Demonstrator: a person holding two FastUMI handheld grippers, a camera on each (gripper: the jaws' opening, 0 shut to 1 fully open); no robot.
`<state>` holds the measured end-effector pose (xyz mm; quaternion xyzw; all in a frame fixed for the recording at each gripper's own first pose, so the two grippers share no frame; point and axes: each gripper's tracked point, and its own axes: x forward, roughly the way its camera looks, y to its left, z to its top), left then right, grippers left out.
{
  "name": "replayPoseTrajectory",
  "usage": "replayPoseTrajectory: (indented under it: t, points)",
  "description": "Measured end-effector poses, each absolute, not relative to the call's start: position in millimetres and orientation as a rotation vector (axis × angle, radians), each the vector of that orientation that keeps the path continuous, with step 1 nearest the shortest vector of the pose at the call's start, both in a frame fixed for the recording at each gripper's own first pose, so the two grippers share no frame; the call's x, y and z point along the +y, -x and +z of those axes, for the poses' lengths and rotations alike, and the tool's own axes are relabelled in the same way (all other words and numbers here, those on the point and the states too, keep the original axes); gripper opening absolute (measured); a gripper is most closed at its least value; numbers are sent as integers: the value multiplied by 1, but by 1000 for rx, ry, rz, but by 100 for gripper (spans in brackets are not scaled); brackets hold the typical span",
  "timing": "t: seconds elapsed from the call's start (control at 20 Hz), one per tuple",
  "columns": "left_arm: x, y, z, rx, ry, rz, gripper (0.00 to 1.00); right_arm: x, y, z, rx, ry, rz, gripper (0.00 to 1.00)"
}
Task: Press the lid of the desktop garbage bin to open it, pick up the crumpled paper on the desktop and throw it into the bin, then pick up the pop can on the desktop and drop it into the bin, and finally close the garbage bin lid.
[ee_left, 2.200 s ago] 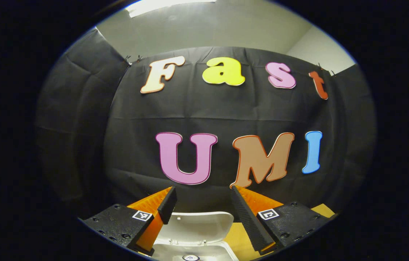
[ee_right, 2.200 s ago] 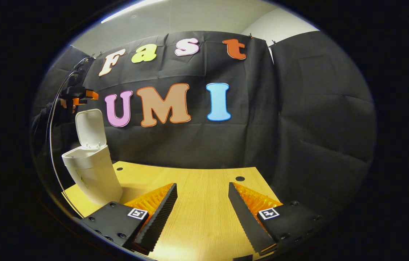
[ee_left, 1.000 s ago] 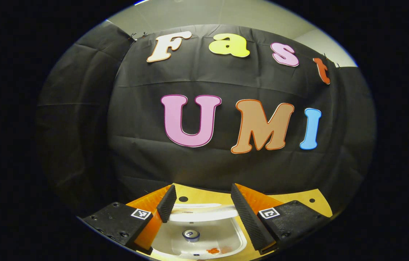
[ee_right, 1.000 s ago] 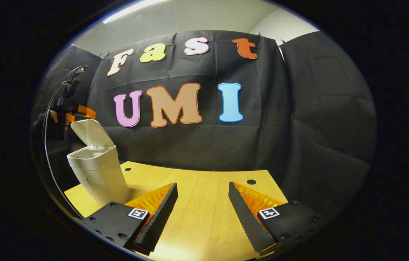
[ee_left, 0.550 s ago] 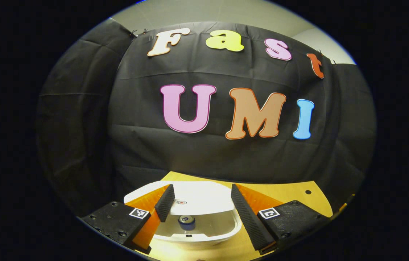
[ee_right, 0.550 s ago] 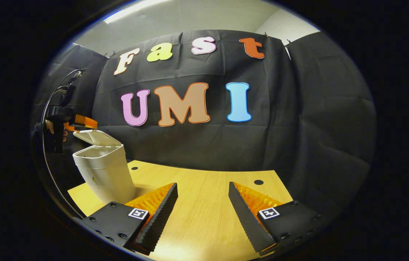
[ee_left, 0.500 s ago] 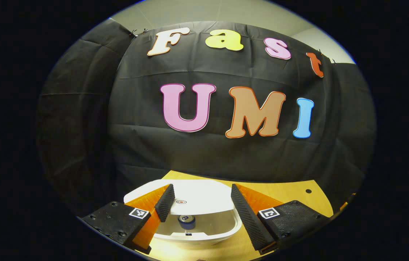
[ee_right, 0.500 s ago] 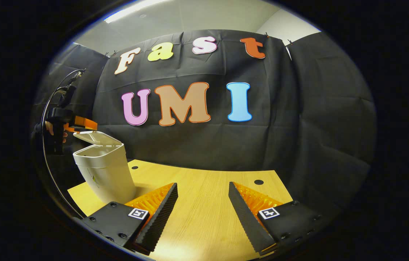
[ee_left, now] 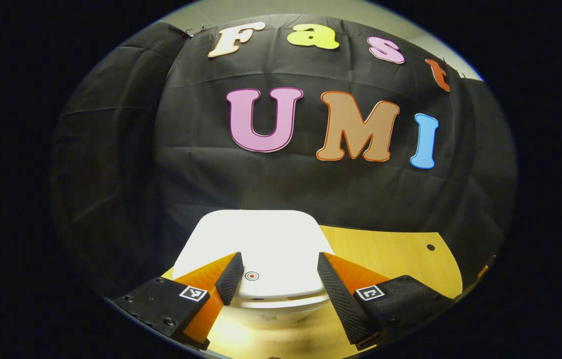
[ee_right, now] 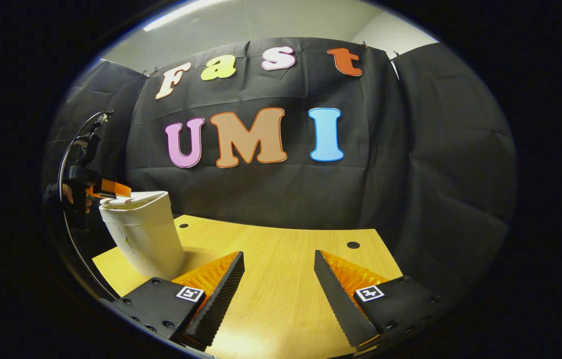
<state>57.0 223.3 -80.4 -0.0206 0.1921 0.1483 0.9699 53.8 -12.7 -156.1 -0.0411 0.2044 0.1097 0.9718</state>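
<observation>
Nearly finished: the lid [ee_left: 256, 239] lies down on the bin [ee_right: 144, 234] (latched, I can't tell); the desk [ee_right: 281, 279] looks bare. Left gripper [ee_left: 277, 275] over it and right gripper [ee_right: 278, 281] both spread, holding nothing.

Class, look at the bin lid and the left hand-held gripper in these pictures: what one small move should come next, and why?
Probably a short press straight down on the lid, then lift away. The lid lies nearly flat on the bin, and the left hand-held gripper hangs open just over its near edge. Whether the lid has latched cannot be told, so one gentle push would make sure.
</observation>
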Motion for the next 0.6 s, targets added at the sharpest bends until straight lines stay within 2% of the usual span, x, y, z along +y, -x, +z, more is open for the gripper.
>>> replayPoseTrajectory:
  t: [0.25, 0.35, 0.5, 0.6]
  points:
    - [221, -50, -100, 417, 34, 297, 92, -20, -49, -163, 433, 88, 220, 95]
    - [219, -53, -87, 328, -10, 283, 94, -25, -45, -162, 430, 84, 216, 95]
    - [213, -52, -68, 250, -5, 302, 90, -38, -47, -145, 392, 48, 209, 94]
    - [191, -51, -27, 95, 7, 299, 95, -49, -50, -126, 345, 23, 208, 95]
